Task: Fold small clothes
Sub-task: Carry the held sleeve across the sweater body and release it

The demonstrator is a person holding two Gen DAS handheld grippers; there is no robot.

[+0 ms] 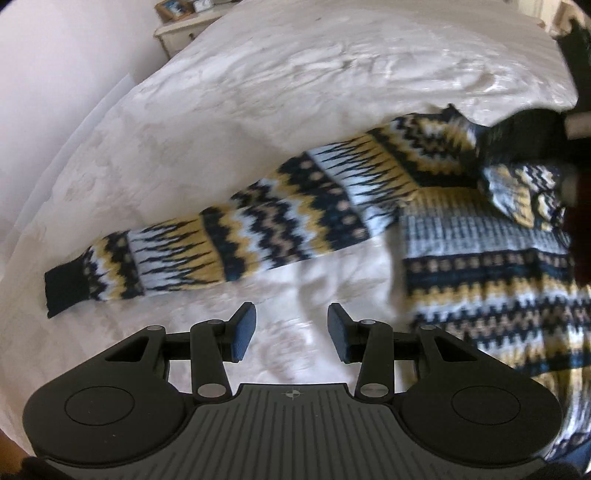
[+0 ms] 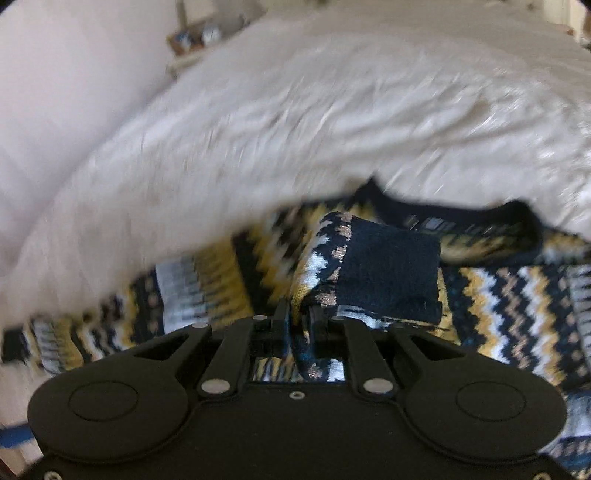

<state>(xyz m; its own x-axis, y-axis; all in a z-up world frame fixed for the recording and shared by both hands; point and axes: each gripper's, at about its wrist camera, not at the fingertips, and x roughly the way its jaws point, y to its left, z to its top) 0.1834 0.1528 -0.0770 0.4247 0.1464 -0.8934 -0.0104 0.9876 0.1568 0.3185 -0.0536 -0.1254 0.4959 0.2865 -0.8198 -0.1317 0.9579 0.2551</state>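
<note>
A knitted sweater (image 1: pixel 480 254) with navy, yellow and white zigzag bands lies on a white bed. Its left sleeve (image 1: pixel 229 229) stretches out flat to the left, ending in a navy cuff (image 1: pixel 66 291). My left gripper (image 1: pixel 291 328) is open and empty, just above the bedspread below that sleeve. My right gripper (image 2: pixel 298 321) is shut on the other sleeve (image 2: pixel 321 273) near its navy cuff (image 2: pixel 391 273), holding it over the sweater's body (image 2: pixel 517 295). The right gripper also shows at the right edge of the left wrist view (image 1: pixel 569 147).
The white bedspread (image 1: pixel 295 81) covers the bed beyond the sweater. A nightstand (image 1: pixel 181 33) with a framed picture stands at the far left corner, against a pale wall (image 1: pixel 55 74).
</note>
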